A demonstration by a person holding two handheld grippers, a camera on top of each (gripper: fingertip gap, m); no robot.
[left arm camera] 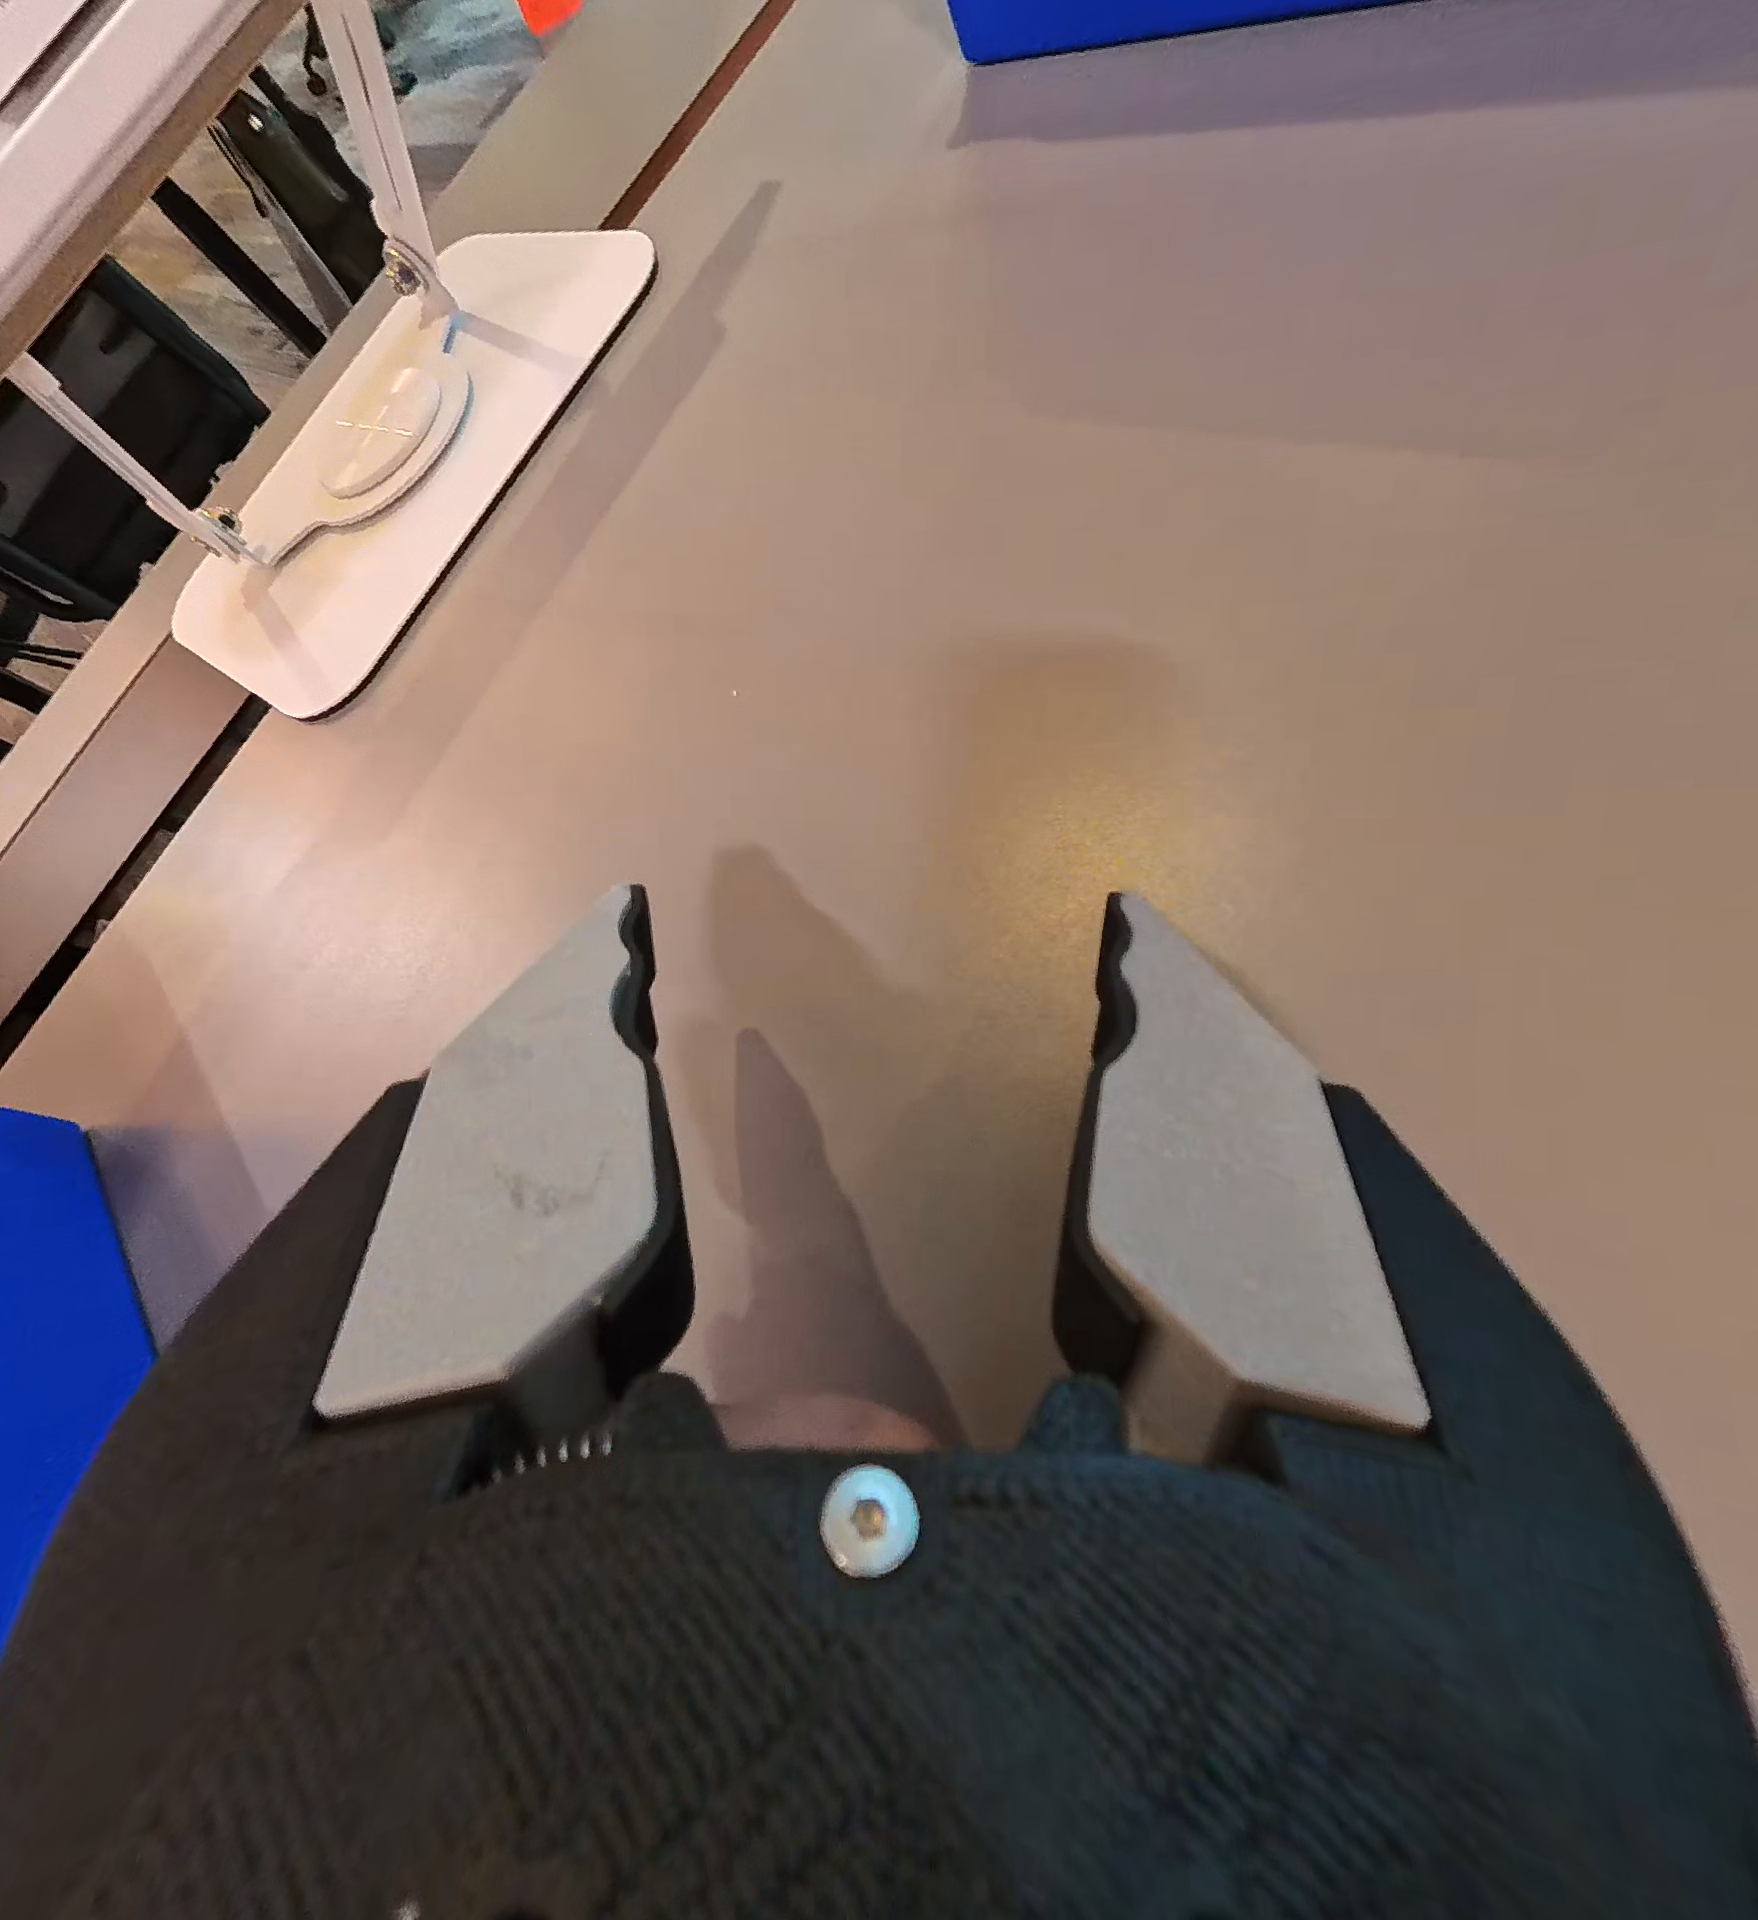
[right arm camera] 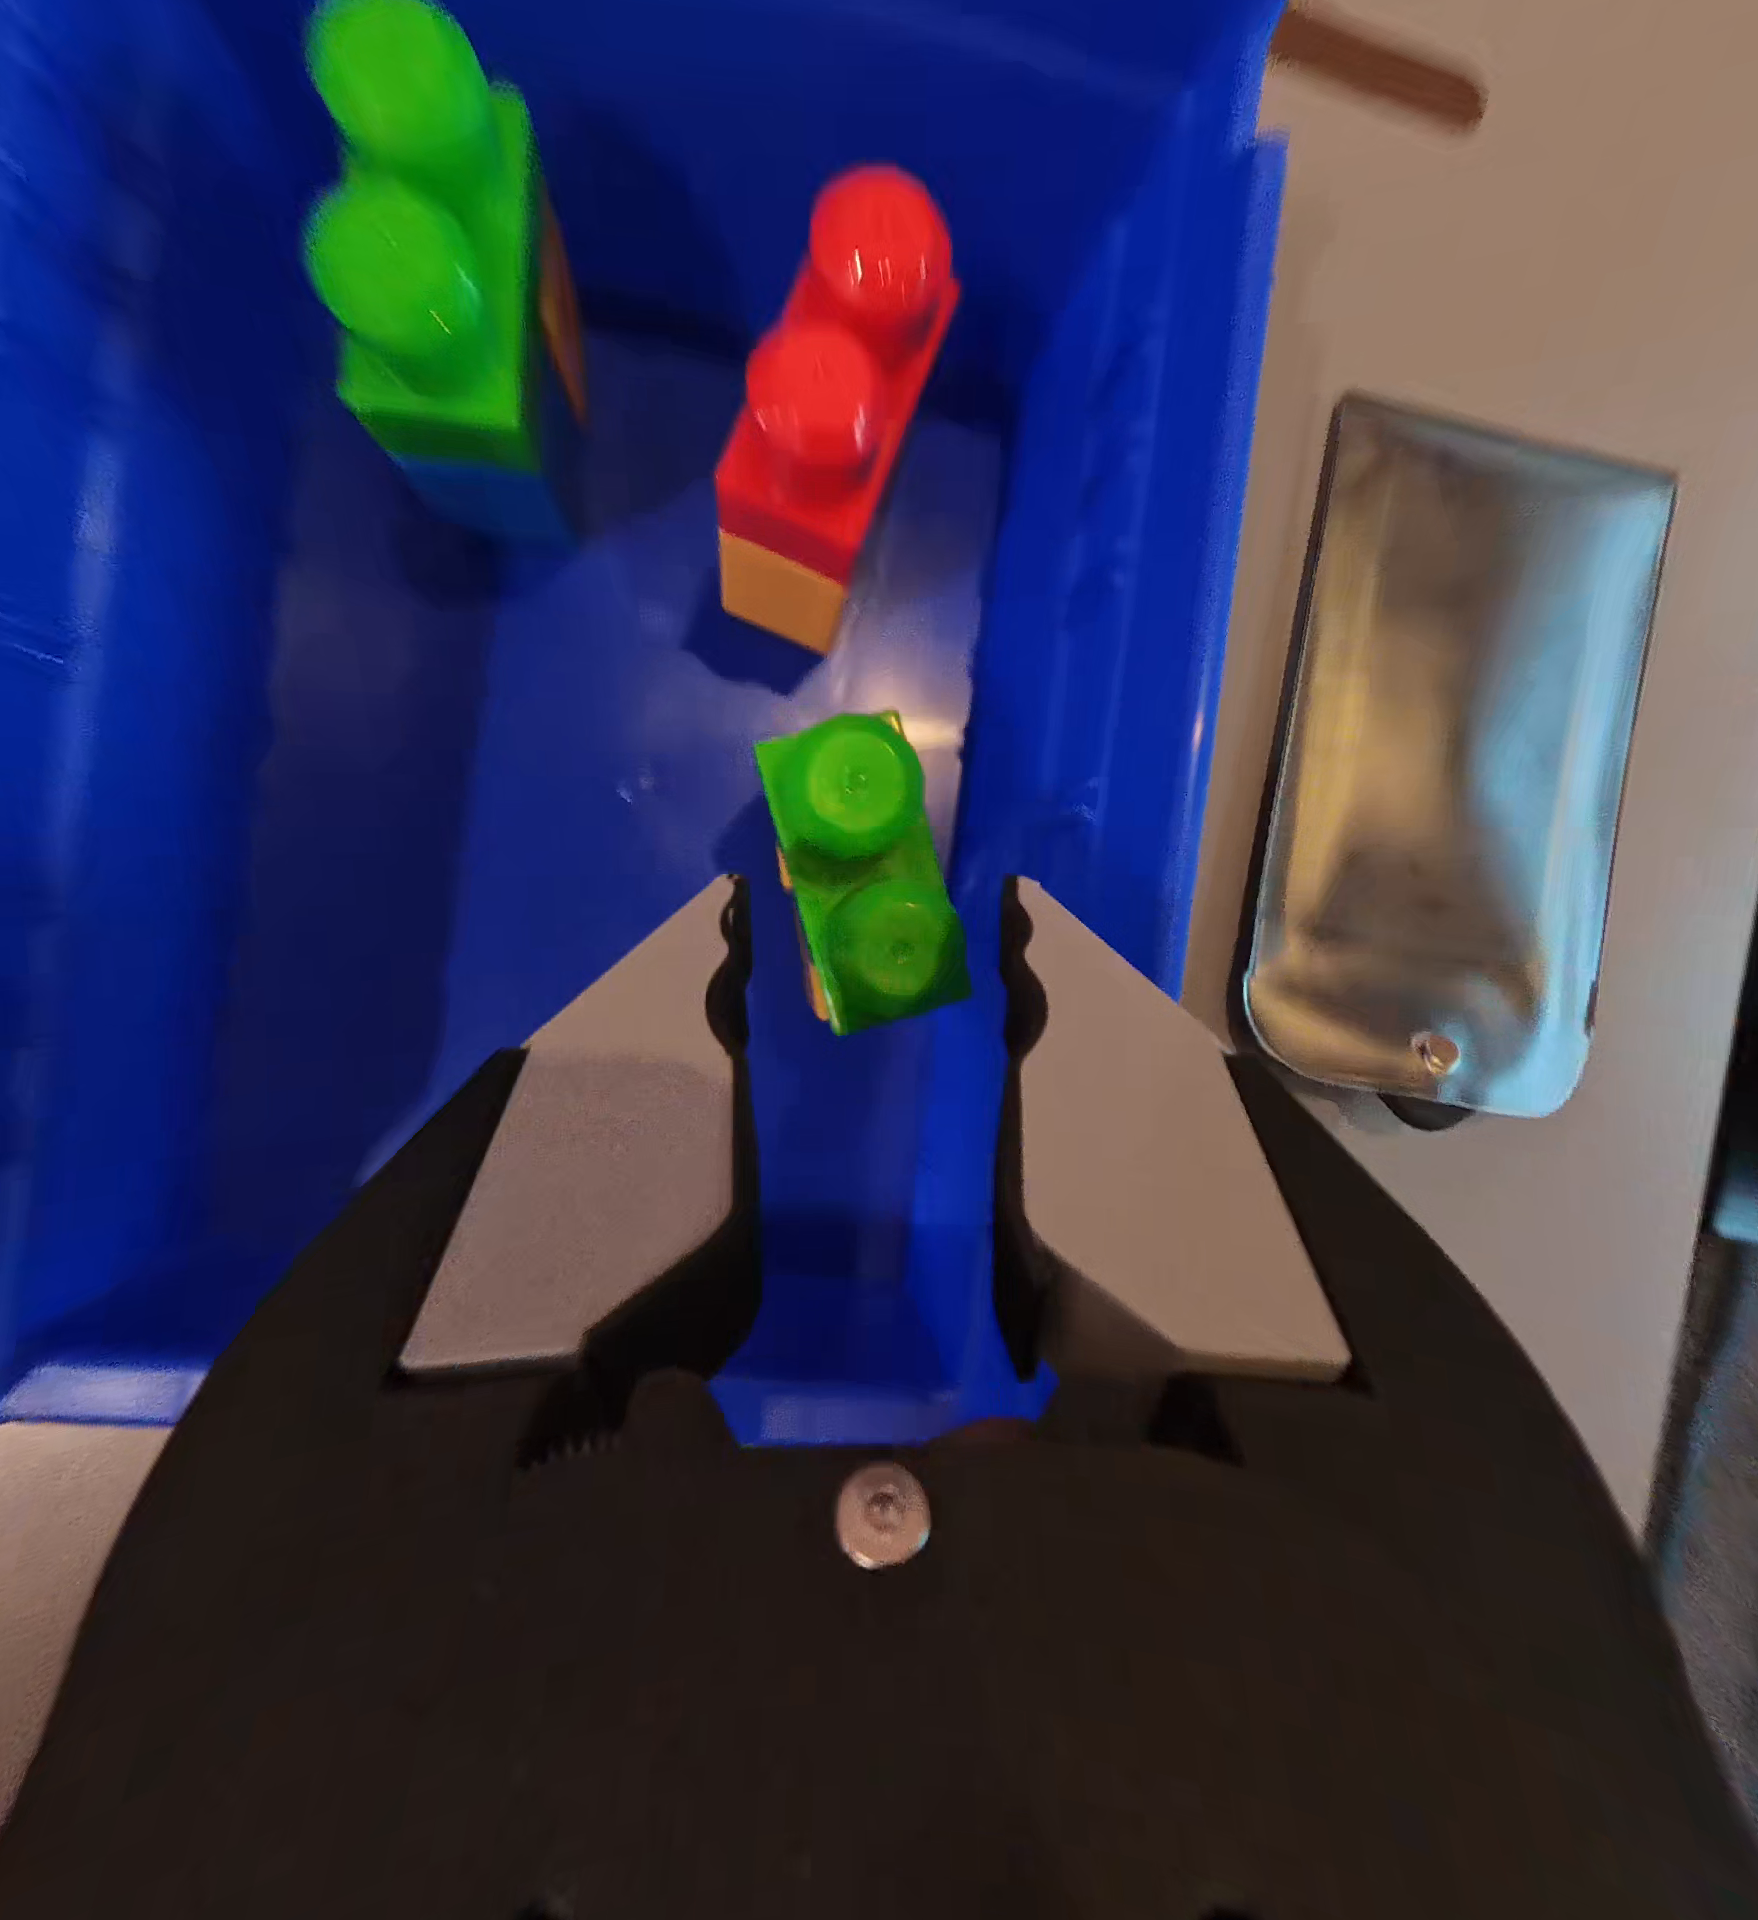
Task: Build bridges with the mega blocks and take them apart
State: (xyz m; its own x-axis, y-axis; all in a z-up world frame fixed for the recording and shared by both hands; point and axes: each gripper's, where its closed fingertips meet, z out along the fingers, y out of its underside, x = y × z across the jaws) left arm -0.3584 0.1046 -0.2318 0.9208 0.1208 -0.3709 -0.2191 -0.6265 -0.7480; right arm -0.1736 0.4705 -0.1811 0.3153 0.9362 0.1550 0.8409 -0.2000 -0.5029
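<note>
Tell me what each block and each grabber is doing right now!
Left gripper: open, empty, over bare table.
Right gripper: open, either side of near green block, not squeezing it.
Near green block: studs up, in blue bin.
Red block: stacked on yellow block.
Far green block: tops a stack.

Left gripper: black ribbed body, plain grey fingers, silver screw. Right gripper: same black and grey. Table: pale grey-beige, dark brown edge strip, yellowish glare patch seen. Lamp base at table's left edge: white, black rim. Bin: solid blue. Inside bin, 3 stacks seen: green block over yellow sliver near right wall; red block over orange; green block over blue. Metal plate on table: shiny silver.
</note>
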